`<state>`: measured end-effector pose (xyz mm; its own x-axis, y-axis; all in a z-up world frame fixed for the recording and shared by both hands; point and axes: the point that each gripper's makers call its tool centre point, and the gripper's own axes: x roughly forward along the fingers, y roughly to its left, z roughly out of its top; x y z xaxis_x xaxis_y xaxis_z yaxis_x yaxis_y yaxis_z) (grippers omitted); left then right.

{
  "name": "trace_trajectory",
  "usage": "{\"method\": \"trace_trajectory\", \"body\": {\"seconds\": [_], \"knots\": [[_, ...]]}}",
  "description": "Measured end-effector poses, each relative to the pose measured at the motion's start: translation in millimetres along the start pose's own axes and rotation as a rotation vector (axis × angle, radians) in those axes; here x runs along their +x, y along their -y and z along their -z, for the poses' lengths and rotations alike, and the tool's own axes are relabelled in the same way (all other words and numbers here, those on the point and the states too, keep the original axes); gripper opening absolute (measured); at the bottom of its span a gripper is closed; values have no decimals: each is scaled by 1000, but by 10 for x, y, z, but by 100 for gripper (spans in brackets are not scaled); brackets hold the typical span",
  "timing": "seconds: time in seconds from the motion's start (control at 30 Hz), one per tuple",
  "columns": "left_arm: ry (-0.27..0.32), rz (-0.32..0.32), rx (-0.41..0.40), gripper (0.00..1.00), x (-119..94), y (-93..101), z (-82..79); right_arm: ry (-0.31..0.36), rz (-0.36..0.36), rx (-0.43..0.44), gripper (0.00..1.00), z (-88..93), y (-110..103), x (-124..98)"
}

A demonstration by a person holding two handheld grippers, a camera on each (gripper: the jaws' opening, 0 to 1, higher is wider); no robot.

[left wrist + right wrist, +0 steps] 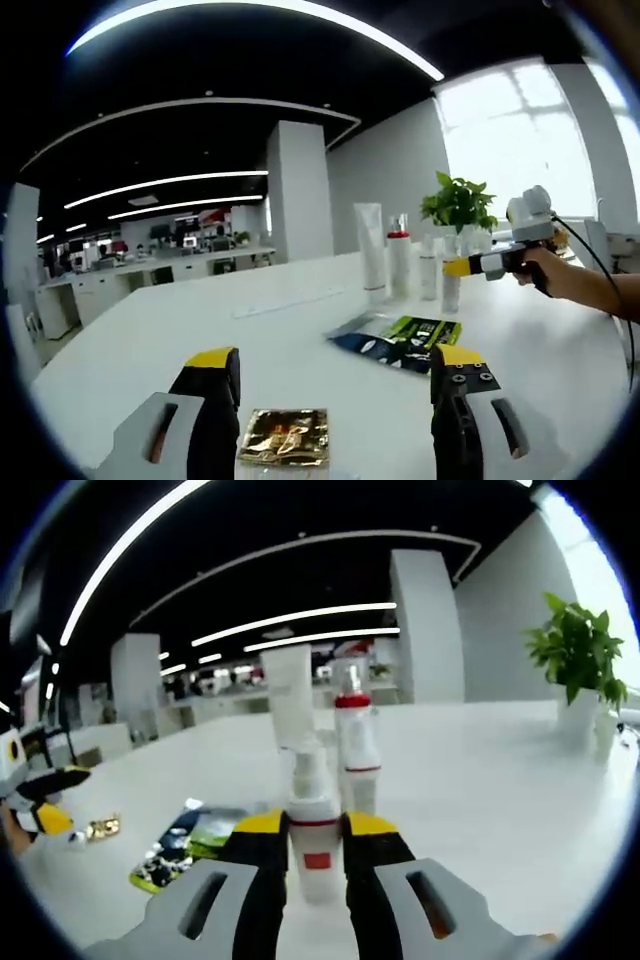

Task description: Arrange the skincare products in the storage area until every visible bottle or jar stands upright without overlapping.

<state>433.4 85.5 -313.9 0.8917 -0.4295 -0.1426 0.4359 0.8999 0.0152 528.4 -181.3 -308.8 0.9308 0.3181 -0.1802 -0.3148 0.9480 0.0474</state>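
Right gripper view: the right gripper [316, 840] has its fingers pinching a small white spray bottle [312, 825], upright on the counter [480, 770], just in front of the red-capped bottle [355, 742] and tall tube [290, 705]. The left gripper [335, 375], fingers spread, hovers well back over a gold sachet [285, 436].

on the table [300, 330] a row of bottles [400, 262] stands upright beside the potted plant [460, 205]. nearer than the bottles lie flat sachets [400, 342], and nearer still a foil packet [285, 437].
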Motion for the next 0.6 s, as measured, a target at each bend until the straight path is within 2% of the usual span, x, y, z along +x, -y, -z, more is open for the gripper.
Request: {"method": "trace_trajectory", "body": {"seconds": [0.17,0.43,0.6], "knots": [[4,-2,-10,80,-14,-2,-3,-9,-2,10,20,50,9,14],[0,2,-5,80,-51,52,11,-57,9,-4,19,236,18,46],[-12,19,0,80,-38,121,40,-143,-27,11,21,440,-34,8]]}}
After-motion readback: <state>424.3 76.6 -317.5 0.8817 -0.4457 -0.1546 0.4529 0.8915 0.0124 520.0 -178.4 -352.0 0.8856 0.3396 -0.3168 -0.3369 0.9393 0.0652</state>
